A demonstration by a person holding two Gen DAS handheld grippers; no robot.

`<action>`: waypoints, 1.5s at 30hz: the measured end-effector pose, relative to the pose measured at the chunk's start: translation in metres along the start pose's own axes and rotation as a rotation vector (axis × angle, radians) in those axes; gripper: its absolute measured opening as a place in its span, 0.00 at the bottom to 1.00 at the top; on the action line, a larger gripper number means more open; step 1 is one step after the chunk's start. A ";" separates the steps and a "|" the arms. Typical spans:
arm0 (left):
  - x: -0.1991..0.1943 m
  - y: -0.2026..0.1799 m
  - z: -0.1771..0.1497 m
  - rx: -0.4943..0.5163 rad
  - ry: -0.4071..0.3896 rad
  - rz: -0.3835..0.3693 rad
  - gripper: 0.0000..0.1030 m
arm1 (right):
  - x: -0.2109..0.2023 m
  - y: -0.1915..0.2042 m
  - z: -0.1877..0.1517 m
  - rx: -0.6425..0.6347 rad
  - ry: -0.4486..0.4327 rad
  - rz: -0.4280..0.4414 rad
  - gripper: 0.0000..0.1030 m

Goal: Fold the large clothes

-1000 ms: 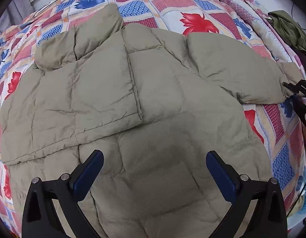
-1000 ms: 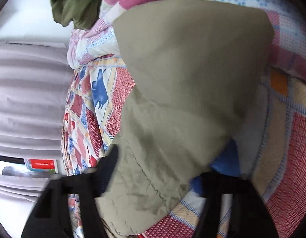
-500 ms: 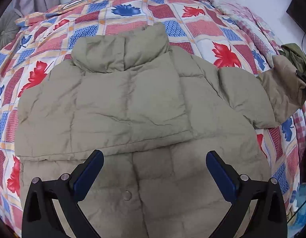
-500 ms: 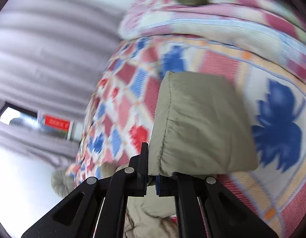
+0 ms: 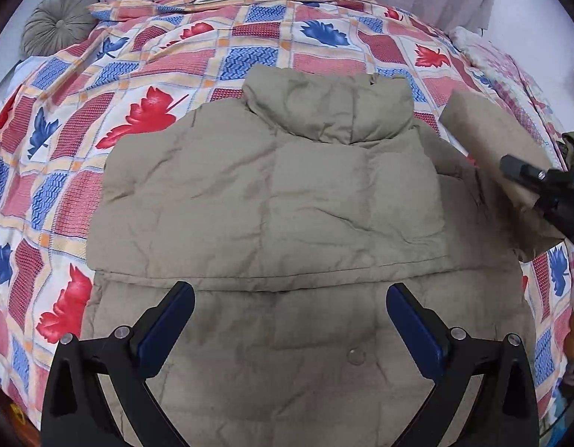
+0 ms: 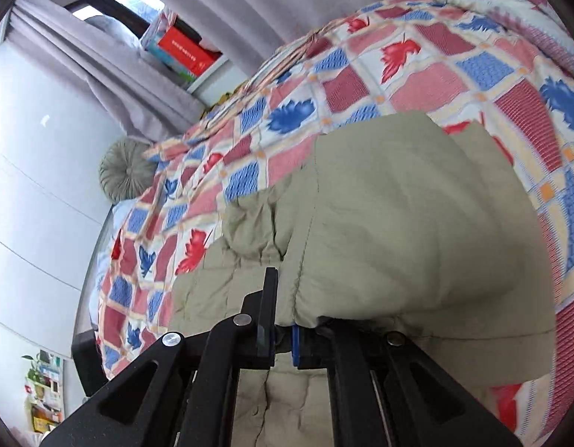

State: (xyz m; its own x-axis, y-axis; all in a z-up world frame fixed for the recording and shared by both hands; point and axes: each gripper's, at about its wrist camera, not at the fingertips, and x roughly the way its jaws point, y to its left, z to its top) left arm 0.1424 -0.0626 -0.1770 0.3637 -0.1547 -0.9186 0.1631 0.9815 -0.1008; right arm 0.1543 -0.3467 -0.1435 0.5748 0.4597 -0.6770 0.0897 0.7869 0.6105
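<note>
Puffy khaki jacket [image 5: 272,201] lies mid-bed on the leaf-patterned patchwork bedspread [image 5: 145,74], collar toward the far edge. One sleeve already folded flat across the body. Right gripper [image 6: 283,331], fingers clamped on the other sleeve's cuff [image 6: 398,231], holds it raised beside the collar; that fold isn't laid. Left gripper [image 5: 290,320], fingers apart, empty, above the hem. Quilted, wrinkled, soft shell; body fold left, I'd judge

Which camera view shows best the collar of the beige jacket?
The left wrist view. There the collar shows whole from above, standing at the far end of the jacket on the bedspread. The right wrist view shows it only in part, bunched behind the sleeve that the right gripper holds.
</note>
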 end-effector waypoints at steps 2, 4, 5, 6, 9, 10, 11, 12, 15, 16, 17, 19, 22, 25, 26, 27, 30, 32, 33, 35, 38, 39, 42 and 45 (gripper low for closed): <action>0.001 0.009 0.000 -0.016 0.003 0.000 1.00 | 0.027 0.003 -0.015 0.011 0.063 -0.023 0.06; 0.001 0.018 0.000 -0.034 0.003 0.000 1.00 | 0.056 0.000 -0.031 0.027 0.143 -0.072 0.06; 0.001 0.020 0.000 -0.041 0.001 -0.002 1.00 | 0.067 -0.002 -0.039 0.039 0.177 -0.087 0.06; 0.002 0.022 0.000 -0.050 -0.001 -0.006 1.00 | 0.074 -0.005 -0.047 0.051 0.202 -0.095 0.06; 0.006 0.027 0.001 -0.059 0.000 -0.014 1.00 | 0.088 -0.015 -0.061 0.092 0.242 -0.132 0.07; 0.007 0.028 0.001 -0.060 0.002 -0.017 1.00 | 0.088 -0.016 -0.063 0.103 0.246 -0.142 0.08; 0.008 0.029 0.002 -0.062 0.002 -0.020 1.00 | 0.085 -0.016 -0.063 0.114 0.244 -0.148 0.14; 0.009 0.030 0.004 -0.065 0.000 -0.025 1.00 | 0.081 -0.015 -0.062 0.121 0.238 -0.150 0.30; 0.009 0.033 0.009 -0.078 -0.005 -0.036 1.00 | 0.055 -0.007 -0.060 0.121 0.189 -0.143 0.71; 0.010 0.035 0.011 -0.082 -0.007 -0.041 1.00 | 0.043 -0.005 -0.059 0.115 0.161 -0.143 0.71; 0.010 0.036 0.013 -0.085 -0.008 -0.043 1.00 | 0.033 -0.003 -0.057 0.116 0.136 -0.143 0.71; 0.010 0.038 0.017 -0.088 -0.013 -0.046 1.00 | 0.018 -0.006 -0.051 0.145 0.083 -0.151 0.71; 0.009 0.043 0.022 -0.092 -0.021 -0.052 1.00 | 0.016 -0.017 -0.041 0.233 0.059 -0.136 0.71; 0.008 0.051 0.026 -0.102 -0.026 -0.057 1.00 | 0.028 -0.026 -0.035 0.325 0.051 -0.102 0.69; 0.008 0.055 0.027 -0.106 -0.027 -0.056 1.00 | 0.034 -0.027 -0.034 0.341 0.051 -0.096 0.64; 0.007 0.060 0.028 -0.109 -0.029 -0.055 1.00 | 0.040 -0.027 -0.034 0.357 0.050 -0.091 0.56; 0.004 0.075 0.029 -0.123 -0.032 -0.059 1.00 | 0.056 -0.020 -0.031 0.373 0.043 -0.096 0.08; 0.003 0.086 0.030 -0.136 -0.033 -0.073 1.00 | 0.059 -0.005 -0.028 0.320 0.022 -0.106 0.07; 0.003 0.091 0.031 -0.141 -0.033 -0.078 1.00 | 0.063 0.009 -0.027 0.262 0.024 -0.107 0.07; 0.003 0.103 0.034 -0.169 -0.038 -0.094 1.00 | 0.074 0.042 -0.029 0.119 0.058 -0.108 0.07; 0.005 0.119 0.038 -0.241 -0.042 -0.153 1.00 | 0.096 0.089 -0.045 -0.093 0.134 -0.139 0.08; 0.006 0.123 0.039 -0.267 -0.039 -0.182 1.00 | 0.105 0.101 -0.053 -0.148 0.165 -0.154 0.08; 0.014 0.124 0.043 -0.293 -0.020 -0.257 1.00 | 0.124 0.110 -0.073 -0.194 0.260 -0.162 0.30; 0.025 0.112 0.046 -0.293 0.008 -0.324 1.00 | 0.121 0.098 -0.086 -0.159 0.296 -0.151 0.43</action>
State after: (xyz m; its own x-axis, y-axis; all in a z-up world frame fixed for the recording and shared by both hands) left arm 0.2114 0.0383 -0.1934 0.3289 -0.4601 -0.8247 -0.0001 0.8732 -0.4873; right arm 0.1630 -0.1786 -0.2013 0.3026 0.4140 -0.8585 0.0148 0.8986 0.4385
